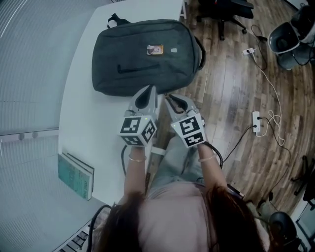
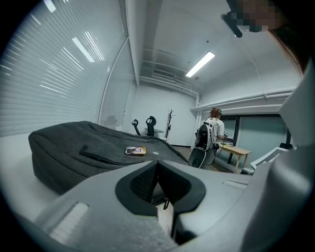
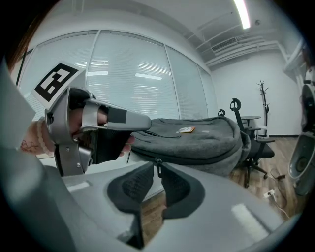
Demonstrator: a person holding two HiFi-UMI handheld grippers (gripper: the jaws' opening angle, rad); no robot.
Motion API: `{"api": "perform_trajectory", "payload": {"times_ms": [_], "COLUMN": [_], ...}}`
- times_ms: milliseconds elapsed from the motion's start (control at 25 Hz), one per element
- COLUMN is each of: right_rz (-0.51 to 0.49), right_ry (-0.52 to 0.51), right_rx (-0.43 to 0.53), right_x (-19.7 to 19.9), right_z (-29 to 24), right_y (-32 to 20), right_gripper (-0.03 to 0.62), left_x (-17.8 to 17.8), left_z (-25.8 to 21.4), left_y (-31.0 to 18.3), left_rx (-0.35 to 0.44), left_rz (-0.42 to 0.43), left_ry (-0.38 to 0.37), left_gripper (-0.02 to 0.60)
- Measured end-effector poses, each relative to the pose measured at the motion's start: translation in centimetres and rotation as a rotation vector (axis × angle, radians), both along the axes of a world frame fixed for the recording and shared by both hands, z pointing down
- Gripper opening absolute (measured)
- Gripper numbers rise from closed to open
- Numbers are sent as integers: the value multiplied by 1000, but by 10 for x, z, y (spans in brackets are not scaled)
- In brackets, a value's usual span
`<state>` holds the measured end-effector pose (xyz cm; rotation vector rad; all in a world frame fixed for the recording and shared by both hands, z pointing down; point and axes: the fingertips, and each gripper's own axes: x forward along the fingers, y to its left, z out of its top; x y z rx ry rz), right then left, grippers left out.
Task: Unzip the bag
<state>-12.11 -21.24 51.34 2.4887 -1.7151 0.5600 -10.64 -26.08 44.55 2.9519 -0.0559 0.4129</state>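
A dark grey backpack (image 1: 142, 54) lies flat on the white table (image 1: 93, 118), with an orange tag (image 1: 154, 49) on top. Both grippers sit side by side at its near edge. My left gripper (image 1: 149, 93) points at the bag (image 2: 74, 147), its jaws (image 2: 157, 163) shut with nothing between them. My right gripper (image 1: 170, 98) is just to its right, at the table's edge. In the right gripper view the jaws (image 3: 157, 170) stand a narrow gap apart, and the zipper pull (image 3: 158, 167) hangs from the bag's side seam (image 3: 197, 140) right in that gap. The left gripper (image 3: 147, 121) shows beside it.
A teal book (image 1: 76, 174) lies at the table's near left corner. To the right is wooden floor with a power strip and cables (image 1: 257, 122), and office chairs (image 1: 224, 12) stand beyond the table. A person (image 2: 211, 135) stands far off by a desk.
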Motion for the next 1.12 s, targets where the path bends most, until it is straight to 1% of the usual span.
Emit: {"api": "perform_trajectory", "payload": {"times_ms": [160,440,560,680,800,920,1000,1120], "right_rz": [24,46,50,50,54,58,52,53], "right_ry": [-39,-127,-147,-172,-223,-283,-291,-260], "right_rx": [17,57,74,109,160,209,218,215], "right_x": [6,9,10,10,10,10,9,8], "right_z": [9,26,28,26,25,27,26,24], "right_y": [-5,-9,-11,-13,-14,-14,-15,-16], "right_gripper": [60,83,83,83,84,81,64,40], "left_x": [6,8,10,13,14,16,17,17], "left_z": [9,26,29,32,36,38,39,38], "left_y": [-5,-13,-16,-14,-11,-10,-10,-9], "left_rx": [-21,-37,-23,7,41,41,31,38], "left_rz": [1,0,-2,9,20,25,30,30], "left_ry": [-11,-60,-79,-111,-147,-165,-172,-171], "left_gripper": [11,9,9,9,9,9,9,9]}}
